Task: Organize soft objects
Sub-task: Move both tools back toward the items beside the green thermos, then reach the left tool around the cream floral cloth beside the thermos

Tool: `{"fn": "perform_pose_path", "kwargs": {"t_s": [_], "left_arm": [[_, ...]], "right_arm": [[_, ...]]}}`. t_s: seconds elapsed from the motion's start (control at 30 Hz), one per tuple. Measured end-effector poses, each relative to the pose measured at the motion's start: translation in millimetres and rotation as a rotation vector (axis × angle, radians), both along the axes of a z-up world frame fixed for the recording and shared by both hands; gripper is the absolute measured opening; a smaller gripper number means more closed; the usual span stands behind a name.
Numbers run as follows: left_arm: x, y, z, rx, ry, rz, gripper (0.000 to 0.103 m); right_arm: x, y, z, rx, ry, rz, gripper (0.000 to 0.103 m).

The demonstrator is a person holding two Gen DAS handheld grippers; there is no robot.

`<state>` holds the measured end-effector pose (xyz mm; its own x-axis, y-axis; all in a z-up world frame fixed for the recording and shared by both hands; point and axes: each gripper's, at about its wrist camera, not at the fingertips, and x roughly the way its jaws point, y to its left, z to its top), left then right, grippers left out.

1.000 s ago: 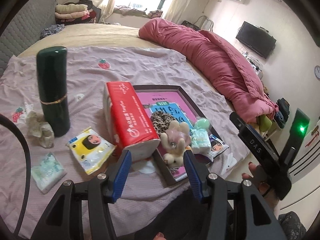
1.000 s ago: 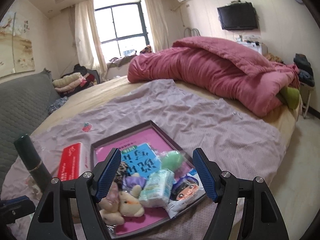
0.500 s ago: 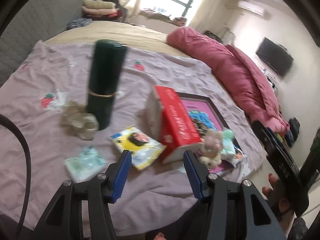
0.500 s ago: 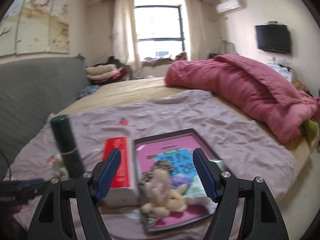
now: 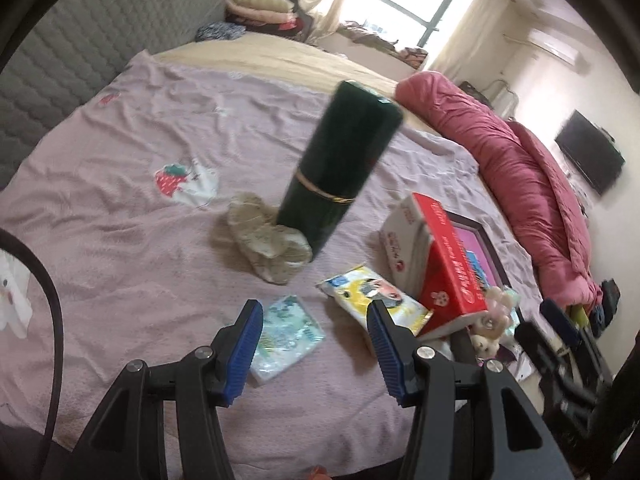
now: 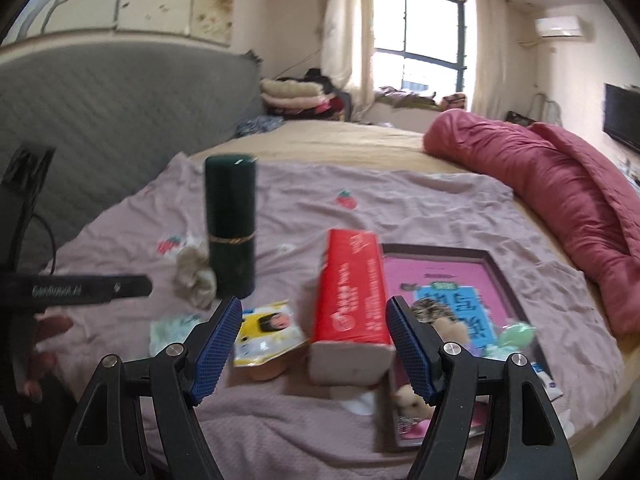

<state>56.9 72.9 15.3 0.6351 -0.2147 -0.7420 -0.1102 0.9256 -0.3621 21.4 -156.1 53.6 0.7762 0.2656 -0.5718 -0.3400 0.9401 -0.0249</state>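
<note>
A dark green flask (image 5: 340,172) is stood upright on the sheet (image 5: 120,240); a pink quilt (image 6: 560,184) is heaped beyond.

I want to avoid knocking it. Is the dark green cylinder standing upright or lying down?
Upright. The dark green cylinder stands on its end on the purple sheet, flat top up, with the crumpled beige cloth beside its base.

The left gripper (image 5: 314,330), a black frame with blue ribbed fingers (image 5: 244,346), is angled down over the near edge of the bed, its fingers parted with nothing between them. The right gripper (image 6: 314,346), of the same make, has its blue fingers (image 6: 408,348) spread wider, also empty. A bare hand (image 6: 40,344) grips the left gripper's black handle at the left.
</note>
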Motion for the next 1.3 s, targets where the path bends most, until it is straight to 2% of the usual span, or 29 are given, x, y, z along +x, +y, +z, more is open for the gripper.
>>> {"fn": "perform_pose_path", "kwargs": {"t_s": [0.23, 0.33, 0.63, 0.87, 1.0, 1.3], "left_arm": [[6, 18, -15, -0.013, 0.03, 0.025, 0.054], [9, 21, -21, -0.019, 0.037, 0.022, 0.054], [31, 28, -44, -0.042, 0.076, 0.017, 0.054], [59, 35, -60, -0.104, 0.073, 0.017, 0.056], [73, 39, -68, -0.104, 0.083, 0.021, 0.056], [103, 63, -79, -0.156, 0.073, 0.076, 0.057]], "right_arm": [[6, 26, -34, 0.046, 0.182, 0.043, 0.075], [7, 35, -50, 0.029, 0.234, 0.045, 0.075], [27, 44, -86, 0.061, 0.375, 0.015, 0.075], [34, 52, -97, 0.071, 0.385, 0.016, 0.075], [37, 58, -99, 0.069, 0.377, 0.023, 0.075], [45, 72, -107, 0.057, 0.349, 0.016, 0.075]]}}
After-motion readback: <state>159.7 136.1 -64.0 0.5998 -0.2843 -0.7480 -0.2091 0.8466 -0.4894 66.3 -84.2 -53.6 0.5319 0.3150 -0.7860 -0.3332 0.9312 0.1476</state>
